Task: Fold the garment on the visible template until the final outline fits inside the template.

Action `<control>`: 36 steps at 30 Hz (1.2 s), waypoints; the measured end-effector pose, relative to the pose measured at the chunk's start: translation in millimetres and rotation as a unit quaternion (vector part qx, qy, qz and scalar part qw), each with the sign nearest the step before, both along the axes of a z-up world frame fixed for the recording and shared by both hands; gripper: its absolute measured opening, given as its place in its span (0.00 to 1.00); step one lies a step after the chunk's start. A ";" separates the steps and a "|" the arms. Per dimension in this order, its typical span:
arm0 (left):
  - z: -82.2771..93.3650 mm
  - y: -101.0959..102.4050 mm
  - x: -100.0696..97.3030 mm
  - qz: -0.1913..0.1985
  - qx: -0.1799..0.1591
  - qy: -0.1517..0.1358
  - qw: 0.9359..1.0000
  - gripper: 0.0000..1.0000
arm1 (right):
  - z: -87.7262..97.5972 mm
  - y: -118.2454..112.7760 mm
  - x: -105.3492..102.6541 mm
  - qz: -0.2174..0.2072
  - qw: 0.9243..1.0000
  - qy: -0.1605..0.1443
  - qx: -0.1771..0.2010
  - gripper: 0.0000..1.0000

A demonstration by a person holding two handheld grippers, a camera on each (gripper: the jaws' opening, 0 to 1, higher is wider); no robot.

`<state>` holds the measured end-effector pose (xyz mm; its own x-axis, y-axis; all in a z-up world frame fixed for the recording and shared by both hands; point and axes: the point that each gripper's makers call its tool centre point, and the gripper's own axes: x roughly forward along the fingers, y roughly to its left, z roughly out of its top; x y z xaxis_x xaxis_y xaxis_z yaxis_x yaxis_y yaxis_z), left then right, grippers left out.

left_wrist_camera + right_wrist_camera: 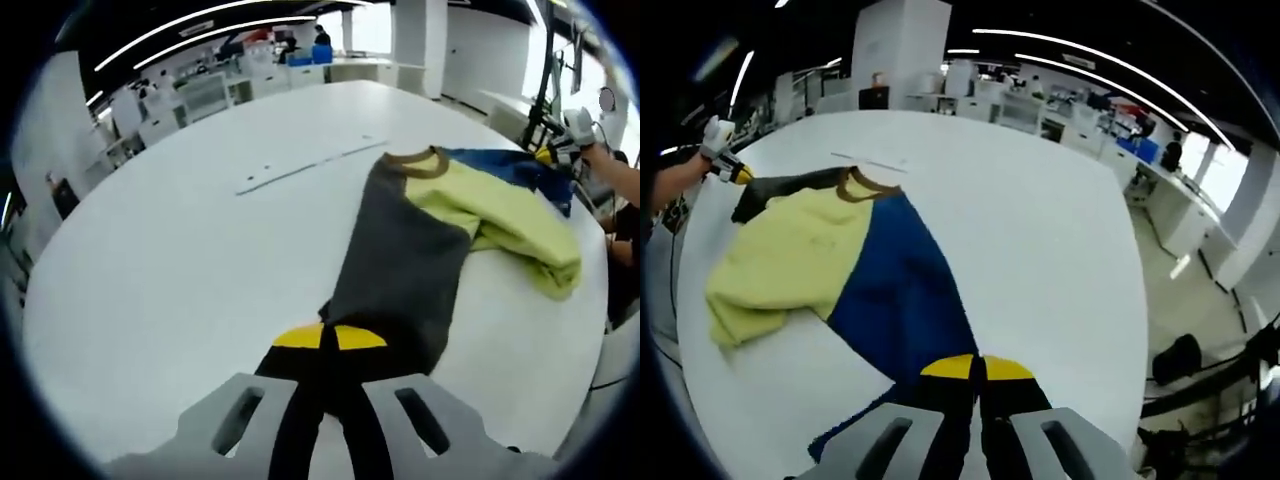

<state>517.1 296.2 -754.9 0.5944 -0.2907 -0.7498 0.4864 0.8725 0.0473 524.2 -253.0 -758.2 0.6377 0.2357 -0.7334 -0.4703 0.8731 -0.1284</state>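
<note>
Garment of grey, yellow-green and blue cloth with a brown collar [420,240] lay spread on the round white tabletop [200,260]. Nearest in my left gripper view, my left gripper [329,345] was clamped on the hem of the grey panel. In my right gripper view, my right gripper [977,372] pinched the hem of the blue panel. Beyond both, the yellow-green part was bunched across the middle, and the collar lay at the far end. Past it, a thin line marked the tabletop [310,165]. Desks and shelves stood far behind.
</note>
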 end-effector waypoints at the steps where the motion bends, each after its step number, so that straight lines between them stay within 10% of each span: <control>1: -1.0 3.1 2.0 0.003 0.001 0.002 1.000 0.00 | -0.1 -1.4 1.1 0.000 1.000 0.000 -0.002 0.00; 36: -16.1 69.0 14.5 0.054 0.040 0.031 0.997 0.00 | -12.7 9.7 49.0 0.035 0.997 0.022 -0.059 0.00</control>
<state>531.6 365.3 -771.0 0.5716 -0.1648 -0.8038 0.3934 0.9147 0.0922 573.2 -243.3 -770.9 0.5897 0.1883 -0.7853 -0.5362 0.8185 -0.2064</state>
